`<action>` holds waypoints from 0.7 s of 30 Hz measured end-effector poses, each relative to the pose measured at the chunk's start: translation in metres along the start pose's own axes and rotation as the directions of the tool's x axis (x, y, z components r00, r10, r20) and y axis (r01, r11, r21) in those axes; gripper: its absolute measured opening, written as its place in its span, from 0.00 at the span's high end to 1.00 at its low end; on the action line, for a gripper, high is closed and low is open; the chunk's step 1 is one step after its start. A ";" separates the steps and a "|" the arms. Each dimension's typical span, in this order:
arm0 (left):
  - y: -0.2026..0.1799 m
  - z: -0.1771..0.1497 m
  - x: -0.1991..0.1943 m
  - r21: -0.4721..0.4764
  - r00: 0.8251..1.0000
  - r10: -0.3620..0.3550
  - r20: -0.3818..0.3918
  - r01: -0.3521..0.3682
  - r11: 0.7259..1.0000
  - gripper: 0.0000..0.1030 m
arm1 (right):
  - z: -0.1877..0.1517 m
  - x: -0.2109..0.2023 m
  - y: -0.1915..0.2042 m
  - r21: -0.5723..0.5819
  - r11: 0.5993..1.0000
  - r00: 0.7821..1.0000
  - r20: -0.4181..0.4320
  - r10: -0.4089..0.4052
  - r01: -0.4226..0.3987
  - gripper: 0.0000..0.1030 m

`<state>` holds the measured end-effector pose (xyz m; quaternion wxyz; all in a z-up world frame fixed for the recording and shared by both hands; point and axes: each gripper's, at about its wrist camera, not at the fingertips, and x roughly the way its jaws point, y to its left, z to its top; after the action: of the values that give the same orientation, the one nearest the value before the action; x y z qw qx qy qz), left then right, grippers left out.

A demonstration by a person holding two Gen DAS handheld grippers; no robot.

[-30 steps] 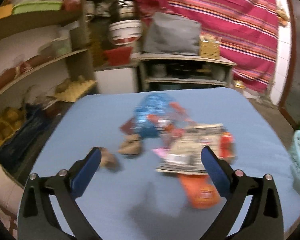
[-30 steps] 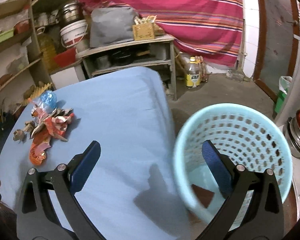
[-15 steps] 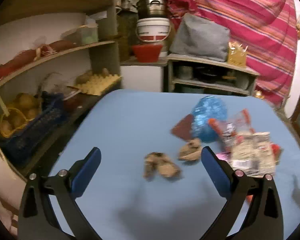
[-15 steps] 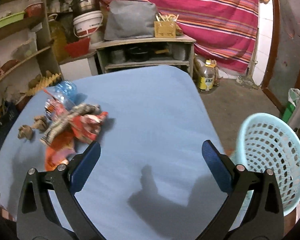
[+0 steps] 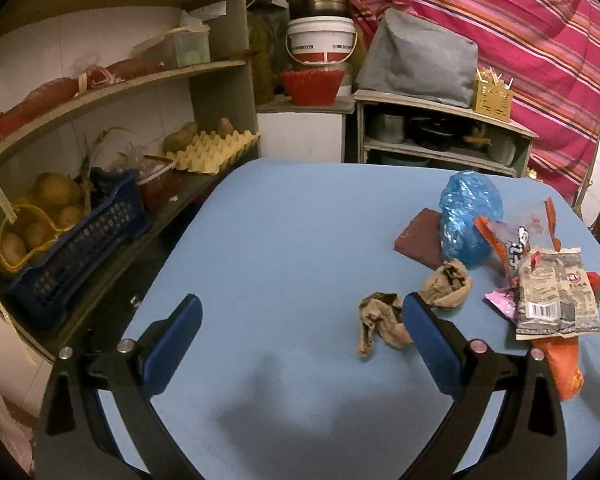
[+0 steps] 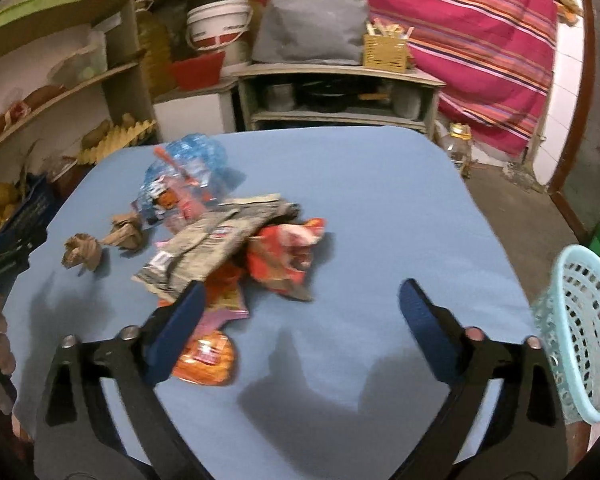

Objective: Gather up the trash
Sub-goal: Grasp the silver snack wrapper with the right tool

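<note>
Blue cloth covers the table (image 5: 300,240) in front of you, with shelving along the wall on the left and a striped red curtain (image 5: 520,40) behind it.

Left gripper (image 5: 298,328): you hold it with the jaws spread wide and nothing between the pads. Only bare blue cloth shows in the gap. A crumpled brown paper wad (image 5: 380,322) lies on the cloth just outside the right-hand finger, partly hidden behind that finger's blue pad. A second brown wad (image 5: 446,284) lies near it, farther from you.

Right gripper (image 6: 298,306): its jaws are wide apart and closing. No item sits between the pads. The left-hand pad overlaps the near edge of the trash pile in this view; contact cannot be confirmed.

Trash location: the pile lies on the table, to the right in the left wrist view and to the left of centre in the right wrist view. It consists of a blue plastic bag (image 5: 468,216), a grey printed wrapper (image 5: 552,292), a crumpled red wrapper (image 6: 288,256) and an orange packet (image 6: 204,356) nearest you. A flat brown card (image 5: 418,238) touches the blue bag.

A pale blue mesh basket (image 6: 580,332) stands off the table's right edge, well apart from the pile.
</note>
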<state>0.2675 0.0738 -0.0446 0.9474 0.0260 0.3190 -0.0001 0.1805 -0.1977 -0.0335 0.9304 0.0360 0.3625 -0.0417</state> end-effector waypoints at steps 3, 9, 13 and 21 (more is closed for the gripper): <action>0.000 0.000 0.008 0.003 1.000 -0.013 -0.013 0.013 1.000 0.05 | 0.005 0.009 0.018 -0.018 1.000 1.000 -0.013 0.011 -0.011 0.19; -0.002 0.001 0.014 0.014 0.999 -0.043 -0.028 0.043 0.999 0.05 | 0.014 0.032 0.038 -0.011 0.999 0.996 -0.071 0.050 -0.051 0.38; 0.007 0.002 0.015 -0.011 0.998 -0.055 -0.034 0.055 0.998 0.05 | 0.017 0.049 0.048 0.001 0.996 0.991 -0.108 0.085 -0.085 0.55; 0.009 -0.004 0.031 -0.078 0.983 -0.143 -0.113 0.135 0.988 0.05 | 0.030 0.064 0.055 0.005 0.989 0.982 -0.121 0.147 -0.148 0.88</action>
<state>0.2899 0.0833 -0.0666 0.9249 -0.0294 0.3754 -0.0536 0.2535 -0.1497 -0.0529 0.9072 0.0634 0.4147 0.0304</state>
